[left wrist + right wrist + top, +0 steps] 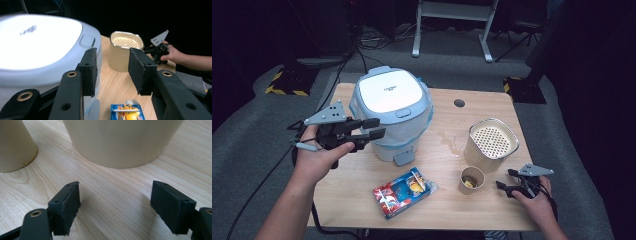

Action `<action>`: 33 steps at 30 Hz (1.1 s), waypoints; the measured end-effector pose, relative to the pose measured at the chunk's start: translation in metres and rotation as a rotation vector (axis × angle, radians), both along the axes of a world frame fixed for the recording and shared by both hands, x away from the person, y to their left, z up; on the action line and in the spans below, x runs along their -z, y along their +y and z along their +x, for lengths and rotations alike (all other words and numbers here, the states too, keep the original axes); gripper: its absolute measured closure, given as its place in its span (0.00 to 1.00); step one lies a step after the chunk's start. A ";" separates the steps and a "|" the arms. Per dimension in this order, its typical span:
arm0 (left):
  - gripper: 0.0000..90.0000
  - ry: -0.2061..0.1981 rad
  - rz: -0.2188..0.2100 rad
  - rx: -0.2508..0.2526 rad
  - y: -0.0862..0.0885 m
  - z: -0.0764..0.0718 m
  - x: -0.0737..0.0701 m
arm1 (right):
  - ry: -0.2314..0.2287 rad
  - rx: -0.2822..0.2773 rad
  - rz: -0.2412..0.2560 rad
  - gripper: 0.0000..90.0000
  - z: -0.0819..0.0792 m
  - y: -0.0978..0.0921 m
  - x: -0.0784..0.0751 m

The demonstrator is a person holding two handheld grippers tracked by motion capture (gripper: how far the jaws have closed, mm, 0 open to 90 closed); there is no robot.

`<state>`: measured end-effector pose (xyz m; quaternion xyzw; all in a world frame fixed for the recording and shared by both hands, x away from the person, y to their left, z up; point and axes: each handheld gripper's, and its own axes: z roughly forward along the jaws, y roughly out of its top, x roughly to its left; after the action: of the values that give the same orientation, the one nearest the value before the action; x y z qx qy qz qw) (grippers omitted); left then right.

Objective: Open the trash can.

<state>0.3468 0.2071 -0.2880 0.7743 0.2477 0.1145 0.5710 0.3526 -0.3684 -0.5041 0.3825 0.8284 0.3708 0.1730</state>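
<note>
Dark grey carpet is seen around one light wooden table [452, 210], on which four things are counted: one appliance, one tall container, one paper cup and one snack packet. One white and pale blue appliance [391, 107], its lid closed, is set at the far left of the table, with a grey tab at its near base. One cream container [491, 145] with a perforated insert in its top is placed at the right, and one paper cup [472, 180] with something yellow inside is set just near and left of it, close but apart. One blue and red snack packet [404, 192], opened at one end, is laid flat near the middle of the near edge. Two grippers are held, one in each hand. The left gripper [373, 129] is raised just beside the left side of the appliance, its jaws spread with nothing between them; whether the appliance is touched cannot be told. The right gripper [506, 184] is rested low at the near right of the table, just right of the cup and near the container, its jaws parted wide over bare wood and nothing grasped. One small dark hole [459, 103] is seen at the far side of the table.
</note>
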 end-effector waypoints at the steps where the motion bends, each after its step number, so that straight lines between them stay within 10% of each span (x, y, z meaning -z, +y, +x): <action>1: 0.66 -0.006 0.000 0.001 -0.001 0.001 -0.004 | 0.000 0.000 0.000 0.26 0.000 0.000 0.000; 26: 0.87 -0.014 0.004 -0.018 -0.042 0.050 -0.016 | 0.001 -0.001 0.001 0.26 0.000 0.000 0.000; 33: 1.00 0.003 0.092 -0.042 -0.056 0.058 -0.010 | 0.001 -0.011 0.001 0.26 0.001 -0.001 0.000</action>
<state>0.4052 0.1508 -0.2782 0.7944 0.2592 0.1368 0.5320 0.3532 -0.3689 -0.5041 0.3780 0.8304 0.3721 0.1704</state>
